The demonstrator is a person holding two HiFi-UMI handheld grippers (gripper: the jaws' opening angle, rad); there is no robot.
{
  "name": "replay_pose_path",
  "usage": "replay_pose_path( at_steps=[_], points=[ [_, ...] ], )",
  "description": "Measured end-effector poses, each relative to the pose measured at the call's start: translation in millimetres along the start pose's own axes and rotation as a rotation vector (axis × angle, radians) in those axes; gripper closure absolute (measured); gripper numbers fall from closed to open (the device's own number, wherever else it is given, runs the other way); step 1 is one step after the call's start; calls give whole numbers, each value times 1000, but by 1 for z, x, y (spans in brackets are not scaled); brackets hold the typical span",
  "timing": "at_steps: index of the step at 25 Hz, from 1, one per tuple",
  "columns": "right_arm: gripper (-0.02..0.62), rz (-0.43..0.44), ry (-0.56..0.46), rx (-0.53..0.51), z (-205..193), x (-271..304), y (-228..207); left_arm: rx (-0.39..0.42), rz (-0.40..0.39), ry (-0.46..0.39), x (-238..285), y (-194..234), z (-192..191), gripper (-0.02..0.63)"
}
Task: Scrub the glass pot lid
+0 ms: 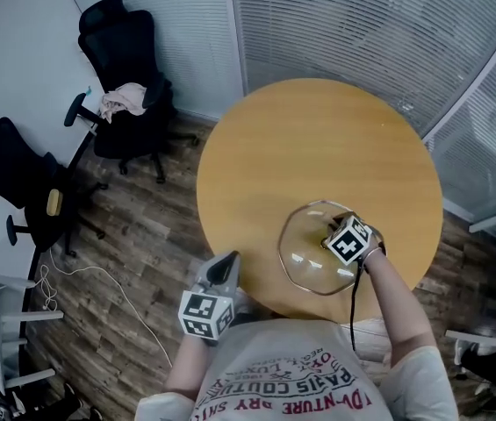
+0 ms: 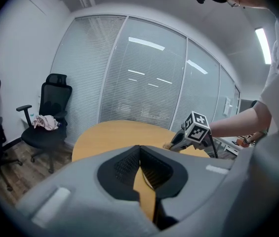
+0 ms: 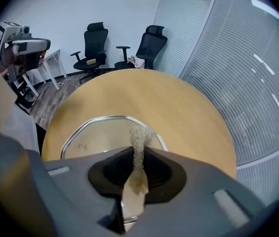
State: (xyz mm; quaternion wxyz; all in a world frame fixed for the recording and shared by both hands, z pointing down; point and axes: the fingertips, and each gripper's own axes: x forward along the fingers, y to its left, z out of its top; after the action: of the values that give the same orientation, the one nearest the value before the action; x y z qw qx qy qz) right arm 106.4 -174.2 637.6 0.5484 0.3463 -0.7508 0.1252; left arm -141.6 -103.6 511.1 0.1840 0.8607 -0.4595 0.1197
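Note:
The glass pot lid (image 1: 305, 260) lies flat on the round wooden table (image 1: 300, 147) near its front edge, steel rim all round. My right gripper (image 1: 334, 228) hovers over the lid's right part, shut on a beige scrub pad (image 3: 139, 141) that sticks out past the jaws toward the lid (image 3: 96, 135). My left gripper (image 1: 228, 260) is held off the table's near-left edge, over the floor, apart from the lid. In the left gripper view its jaws (image 2: 139, 149) are closed together with nothing between them, and the right gripper (image 2: 188, 135) shows across the table.
Two black office chairs (image 1: 129, 86) (image 1: 19, 174) stand on the wood floor at left, one with a cloth (image 1: 125, 100) on its seat. Blinds-covered glass walls (image 1: 362, 24) curve behind the table. A white cable (image 1: 98, 274) trails on the floor at left.

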Motion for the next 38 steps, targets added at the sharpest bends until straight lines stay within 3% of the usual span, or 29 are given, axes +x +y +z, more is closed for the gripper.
replay_pose_path(
  at_steps=[9,16,38],
  points=[
    [537,-47,107,29,-31,57,-38,-29,90,24,3,15,-7,600],
    [537,-3,119,32,-16,81,-43,-67,131,54,5,32,-21,598],
    [535,37,116,-158,45,96,16,-74,155,57,-15,59,-25,600]
  ],
)
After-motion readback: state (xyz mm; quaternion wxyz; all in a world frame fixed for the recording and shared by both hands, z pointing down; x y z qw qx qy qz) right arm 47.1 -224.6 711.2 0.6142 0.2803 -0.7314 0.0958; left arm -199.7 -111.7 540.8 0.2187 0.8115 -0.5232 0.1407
